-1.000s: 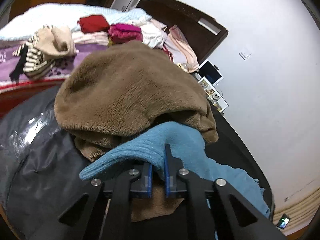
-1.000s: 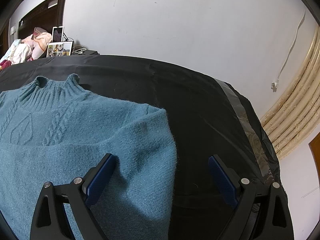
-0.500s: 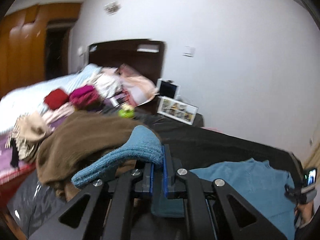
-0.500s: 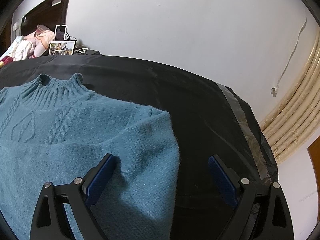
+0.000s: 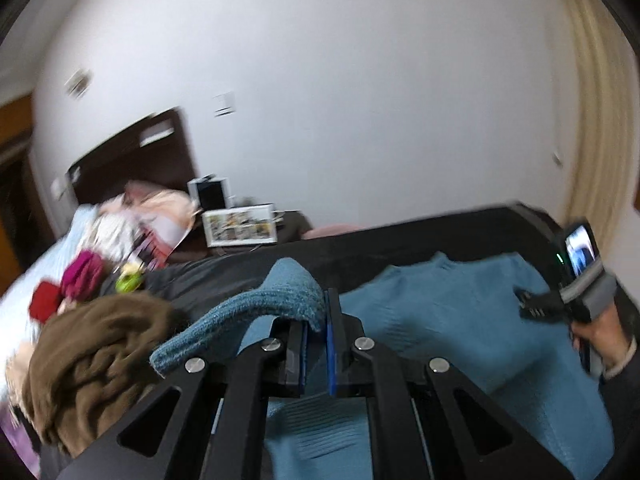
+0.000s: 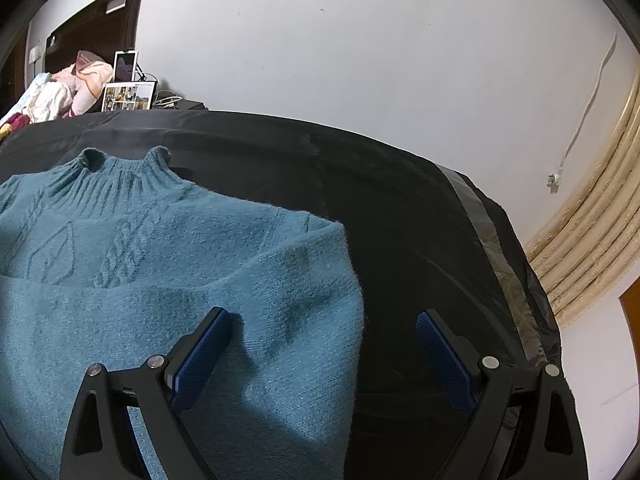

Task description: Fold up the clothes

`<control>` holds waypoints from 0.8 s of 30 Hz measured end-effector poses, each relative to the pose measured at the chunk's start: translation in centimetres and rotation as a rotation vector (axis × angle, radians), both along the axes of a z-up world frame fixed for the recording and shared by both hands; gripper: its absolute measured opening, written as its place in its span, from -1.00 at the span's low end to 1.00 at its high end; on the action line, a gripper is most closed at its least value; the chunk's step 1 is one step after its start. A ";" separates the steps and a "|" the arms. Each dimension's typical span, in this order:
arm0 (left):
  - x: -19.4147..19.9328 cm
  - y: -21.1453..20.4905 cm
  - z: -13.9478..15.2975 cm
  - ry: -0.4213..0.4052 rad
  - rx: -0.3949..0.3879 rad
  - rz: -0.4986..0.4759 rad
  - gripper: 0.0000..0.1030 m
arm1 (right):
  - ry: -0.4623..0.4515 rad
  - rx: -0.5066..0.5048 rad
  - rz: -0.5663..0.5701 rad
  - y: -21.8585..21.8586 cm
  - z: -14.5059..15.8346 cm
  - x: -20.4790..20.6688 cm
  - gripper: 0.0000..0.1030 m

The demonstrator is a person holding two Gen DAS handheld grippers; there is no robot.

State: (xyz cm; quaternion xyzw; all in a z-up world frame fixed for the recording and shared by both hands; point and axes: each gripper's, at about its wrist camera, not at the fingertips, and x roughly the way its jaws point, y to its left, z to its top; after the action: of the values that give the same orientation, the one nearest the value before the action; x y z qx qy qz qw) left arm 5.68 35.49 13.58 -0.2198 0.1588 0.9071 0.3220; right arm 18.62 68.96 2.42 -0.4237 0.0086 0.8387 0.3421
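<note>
A teal knit sweater (image 6: 160, 280) lies flat on the black-covered table (image 6: 400, 220), collar towards the wall. My left gripper (image 5: 316, 344) is shut on the sweater's sleeve (image 5: 280, 296) and holds it lifted, its cuff end drooping left, above the sweater body (image 5: 440, 320). My right gripper (image 6: 322, 320) is open over the sweater's right edge: one finger (image 6: 204, 344) lies over the knit, the other (image 6: 444, 352) over the black cover. In the left wrist view the right gripper (image 5: 532, 308) and the hand (image 5: 600, 336) holding it show at the far right.
A brown fleece garment (image 5: 92, 356) is heaped at the table's left end. Beyond it a bed (image 5: 52, 264) carries piled clothes, with picture frames (image 5: 240, 230) by the dark headboard. A white wall runs behind; a beige curtain (image 6: 592, 232) hangs at the right.
My left gripper has swung right and up with the sleeve, away from the brown garment and over the sweater body, rolling as it went. The right gripper has stayed put and open.
</note>
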 end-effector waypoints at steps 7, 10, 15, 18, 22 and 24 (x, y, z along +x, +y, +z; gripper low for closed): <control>4.3 8.7 -1.8 0.015 -0.084 -0.167 -0.84 | 0.007 -0.018 0.006 0.3 -0.1 0.2 0.85; 5.4 12.2 -3.3 -0.036 -0.110 -0.222 -0.83 | 0.011 -0.027 0.011 0.4 -0.1 0.2 0.85; 7.3 16.6 -7.5 -0.109 -0.225 -0.293 -0.36 | 0.026 -0.056 0.017 0.7 -0.1 0.5 0.85; 8.4 17.0 -8.9 -0.108 -0.254 -0.328 -0.12 | 0.034 -0.070 0.019 0.8 -0.1 0.7 0.85; 8.1 15.2 -8.4 -0.097 -0.238 -0.320 0.10 | 0.036 -0.063 0.021 0.7 0.0 0.8 0.85; 7.5 13.9 -7.7 -0.099 -0.212 -0.301 0.14 | 0.041 -0.053 0.021 0.5 0.2 0.8 0.85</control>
State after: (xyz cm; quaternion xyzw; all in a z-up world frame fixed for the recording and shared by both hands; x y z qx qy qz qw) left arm 13.17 49.42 5.90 -0.2706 0.2685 0.8150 0.4364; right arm 19.45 69.48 2.60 -0.4155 0.0331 0.8502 0.3216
